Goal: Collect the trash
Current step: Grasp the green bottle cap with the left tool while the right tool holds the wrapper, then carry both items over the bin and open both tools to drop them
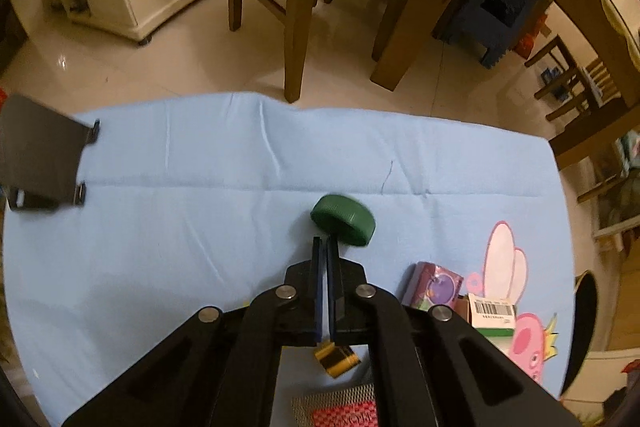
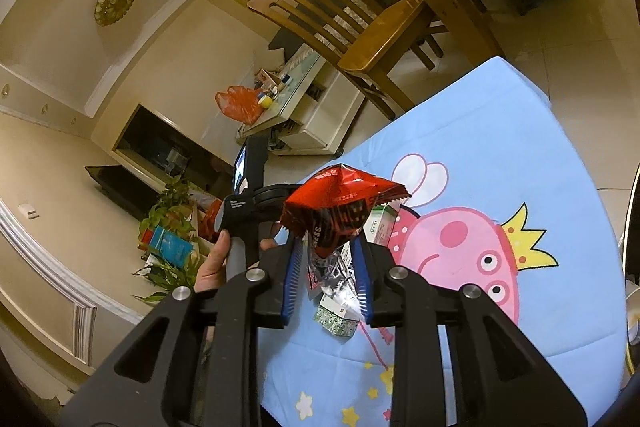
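Your left gripper [image 1: 325,243] has its fingers together, pinching the near rim of the round green plastic cap [image 1: 343,220] on the blue-clothed table [image 1: 200,207]. Your right gripper [image 2: 328,267] clamps a crumpled red foil wrapper [image 2: 340,203]. Next, lift the cap clear.

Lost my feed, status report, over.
Left gripper shut on green cap. Right gripper shut on red wrapper. Nothing in the way.
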{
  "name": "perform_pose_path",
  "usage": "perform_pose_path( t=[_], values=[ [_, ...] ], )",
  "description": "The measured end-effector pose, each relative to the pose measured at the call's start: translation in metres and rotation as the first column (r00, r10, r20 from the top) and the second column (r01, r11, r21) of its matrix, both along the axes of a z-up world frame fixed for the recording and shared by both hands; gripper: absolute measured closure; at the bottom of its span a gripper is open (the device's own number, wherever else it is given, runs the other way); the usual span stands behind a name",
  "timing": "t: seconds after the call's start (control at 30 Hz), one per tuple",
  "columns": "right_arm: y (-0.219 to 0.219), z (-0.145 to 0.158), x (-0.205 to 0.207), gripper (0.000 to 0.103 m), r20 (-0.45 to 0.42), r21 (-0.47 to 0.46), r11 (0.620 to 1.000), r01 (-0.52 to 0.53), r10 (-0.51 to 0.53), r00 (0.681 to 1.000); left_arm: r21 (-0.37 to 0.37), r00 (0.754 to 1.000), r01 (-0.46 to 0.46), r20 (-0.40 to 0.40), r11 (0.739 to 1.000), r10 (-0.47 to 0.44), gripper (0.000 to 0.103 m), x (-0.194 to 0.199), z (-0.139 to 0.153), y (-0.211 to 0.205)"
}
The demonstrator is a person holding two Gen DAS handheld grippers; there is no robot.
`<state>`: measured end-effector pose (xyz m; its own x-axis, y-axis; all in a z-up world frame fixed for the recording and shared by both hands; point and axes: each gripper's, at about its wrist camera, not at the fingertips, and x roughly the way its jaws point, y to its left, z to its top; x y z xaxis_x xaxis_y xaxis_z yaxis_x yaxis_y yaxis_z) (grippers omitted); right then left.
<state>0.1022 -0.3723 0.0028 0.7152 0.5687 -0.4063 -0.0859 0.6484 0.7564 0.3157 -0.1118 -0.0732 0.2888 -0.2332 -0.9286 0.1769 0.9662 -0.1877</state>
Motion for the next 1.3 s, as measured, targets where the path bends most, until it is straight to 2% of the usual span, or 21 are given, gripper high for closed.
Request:
perform_pose_path(
  t=[0.07, 0.23, 0.3, 0.37, 0.4, 0.43, 0.47, 0.53, 0.6, 0.7, 0.77, 0.8, 0.83, 0.87, 1.03, 1.17, 1.2, 1.3],
  values=[
    [0.0, -0.001, -0.001, 0.078, -0.001, 0.003, 1.0, 0.002, -0.002, 1.0, -0.033, 1.0, -0.012, -0.014, 0.999, 0.012, 0.102, -0.004, 0.001, 0.006],
    [-0.002, 0.001, -0.003, 0.077, 0.002, 0.011, 1.0, 0.005, -0.005, 1.0, -0.059, 1.0, -0.023, -0.011, 0.998, 0.023, 0.102, -0.012, 0.005, 0.014],
    [-0.003, 0.001, -0.006, 0.076, 0.005, 0.019, 1.0, 0.007, -0.007, 1.0, -0.088, 1.0, 0.023, 0.009, 0.996, -0.022, 0.102, -0.009, 0.011, 0.01],
    [-0.003, 0.0, -0.008, 0.076, 0.008, 0.023, 1.0, 0.004, -0.004, 1.0, -0.07, 0.998, 0.061, 0.027, 0.996, -0.059, 0.098, -0.003, 0.016, 0.002],
    [-0.003, 0.0, -0.008, 0.076, 0.005, 0.02, 1.0, 0.002, -0.002, 1.0, -0.066, 0.997, 0.067, 0.043, 0.996, -0.064, 0.086, 0.001, 0.018, -0.002],
    [-0.003, -0.001, -0.007, 0.076, 0.001, 0.02, 1.0, 0.001, -0.001, 1.0, -0.063, 0.996, 0.076, 0.055, 0.995, -0.072, 0.067, 0.004, 0.02, -0.005],
    [-0.004, 0.0, -0.006, 0.076, -0.001, 0.02, 1.0, 0.0, 0.0, 1.0, -0.037, 0.994, 0.085, 0.072, 0.996, -0.082, 0.059, 0.007, 0.021, -0.011],
    [-0.006, 0.0, -0.005, 0.076, -0.003, 0.015, 1.0, 0.004, -0.004, 1.0, 0.02, 0.992, 0.077, 0.102, 0.997, -0.079, 0.048, 0.008, 0.02, -0.017],
    [-0.007, 0.002, -0.003, 0.076, -0.002, 0.013, 1.0, 0.006, -0.006, 1.0, -0.004, 0.992, 0.084, 0.092, 0.996, -0.083, 0.044, 0.013, 0.015, -0.02],
    [-0.005, 0.002, -0.001, 0.076, -0.004, 0.009, 1.0, 0.003, -0.003, 1.0, -0.028, 0.996, 0.074, 0.049, 0.997, -0.073, 0.047, 0.021, 0.001, -0.021],
    [-0.003, 0.002, -0.001, 0.076, -0.005, 0.005, 1.0, 0.0, 0.0, 1.0, -0.011, 0.995, 0.078, 0.068, 0.997, -0.077, 0.047, 0.019, -0.002, -0.024],
    [-0.002, 0.003, 0.0, 0.076, -0.005, 0.002, 1.0, -0.002, 0.002, 1.0, 0.039, 0.993, 0.079, 0.084, 0.996, -0.082, 0.055, 0.017, -0.003, -0.029],
    [-0.001, 0.003, 0.0, 0.076, -0.007, -0.001, 1.0, -0.003, 0.003, 1.0, 0.093, 0.992, 0.07, 0.099, 0.993, -0.079, 0.073, 0.016, -0.002, -0.031],
    [-0.001, 0.003, 0.0, 0.076, -0.008, -0.002, 1.0, -0.003, 0.003, 1.0, 0.15, 0.99, 0.061, 0.116, 0.987, -0.078, 0.074, 0.014, -0.003, -0.034],
    [0.0, 0.004, -0.002, 0.076, -0.015, -0.03, 1.0, -0.003, 0.003, 1.0, 0.194, 0.988, 0.031, 0.139, 0.98, -0.059, 0.074, -0.011, 0.001, -0.023],
    [-0.002, 0.012, -0.007, 0.076, -0.009, -0.117, 0.993, 0.012, -0.013, 1.0, 0.072, 0.971, 0.002, 0.237, 0.997, -0.019, 0.074, -0.068, 0.037, -0.002],
    [-0.004, 0.013, -0.008, 0.076, -0.01, -0.132, 0.991, 0.019, -0.021, 1.0, 0.044, 0.963, 0.018, 0.269, 0.999, -0.029, 0.074, -0.09, 0.049, -0.002],
    [-0.019, 0.018, -0.015, 0.076, -0.02, -0.272, 0.959, 0.078, -0.087, 0.996, 0.025, 0.941, 0.09, 0.326, 0.996, -0.094, 0.074, -0.139, 0.07, -0.024]
  ],
)
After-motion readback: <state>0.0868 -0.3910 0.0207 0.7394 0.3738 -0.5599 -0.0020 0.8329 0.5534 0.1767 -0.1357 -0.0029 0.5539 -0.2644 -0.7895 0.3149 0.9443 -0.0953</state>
